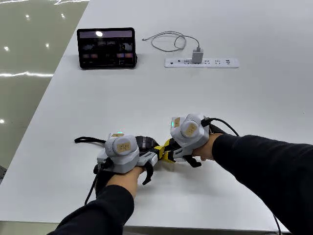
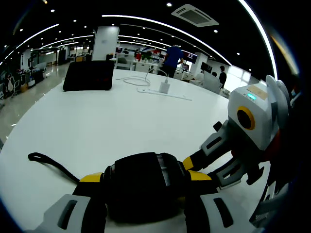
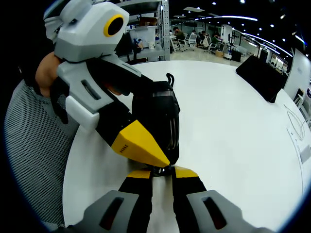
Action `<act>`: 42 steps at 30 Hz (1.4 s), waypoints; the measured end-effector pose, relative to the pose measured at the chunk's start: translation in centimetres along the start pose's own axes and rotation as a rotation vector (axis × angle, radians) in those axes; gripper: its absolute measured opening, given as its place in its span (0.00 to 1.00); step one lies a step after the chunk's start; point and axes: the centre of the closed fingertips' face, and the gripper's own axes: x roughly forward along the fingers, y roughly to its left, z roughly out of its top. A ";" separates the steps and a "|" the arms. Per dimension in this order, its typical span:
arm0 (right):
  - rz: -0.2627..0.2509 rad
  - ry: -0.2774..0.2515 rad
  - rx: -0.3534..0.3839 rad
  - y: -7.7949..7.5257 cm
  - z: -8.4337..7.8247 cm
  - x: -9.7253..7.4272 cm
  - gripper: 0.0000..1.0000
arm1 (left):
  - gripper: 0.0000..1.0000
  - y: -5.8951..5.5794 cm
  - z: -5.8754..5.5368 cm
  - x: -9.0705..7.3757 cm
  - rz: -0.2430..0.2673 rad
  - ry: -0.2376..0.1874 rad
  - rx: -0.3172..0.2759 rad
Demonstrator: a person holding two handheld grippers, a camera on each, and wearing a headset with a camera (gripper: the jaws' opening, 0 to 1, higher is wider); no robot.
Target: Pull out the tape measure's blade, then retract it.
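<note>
A black tape measure (image 1: 145,143) lies near the front of the white table (image 1: 234,107), its wrist strap (image 1: 88,140) trailing to the left. My left gripper (image 1: 154,152) is shut on the case (image 2: 146,187), one yellow-tipped jaw on each side. My right gripper (image 3: 163,173) meets it from the right, its yellow tips pinched on the blade's end hook (image 3: 163,169) right at the case's mouth (image 3: 158,114). No length of blade shows between hook and case. In the left gripper view the right gripper (image 2: 197,167) comes in from the right, beside the case.
A dark tablet (image 1: 106,47) stands propped at the back left. A white power strip (image 1: 201,62) with a charger and looped cable (image 1: 168,40) lies at the back centre. The table's left edge (image 1: 46,90) drops to a shiny floor.
</note>
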 end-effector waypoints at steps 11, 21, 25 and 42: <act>-0.006 0.009 -0.016 -0.1 0.0 0.0 0.11 | 0.61 0.0 0.0 0.0 0.004 -0.004 0.002; -0.020 0.007 0.011 -0.1 0.0 -0.2 0.24 | 0.63 -0.1 0.1 0.0 -0.003 -0.006 -0.005; -0.032 -0.025 0.047 0.0 0.4 -0.6 0.34 | 0.63 -0.2 0.1 0.0 -0.003 -0.017 0.004; -0.136 -0.037 0.222 -0.2 -0.9 -3.5 0.72 | 0.68 0.2 -0.2 0.0 -0.023 0.028 0.032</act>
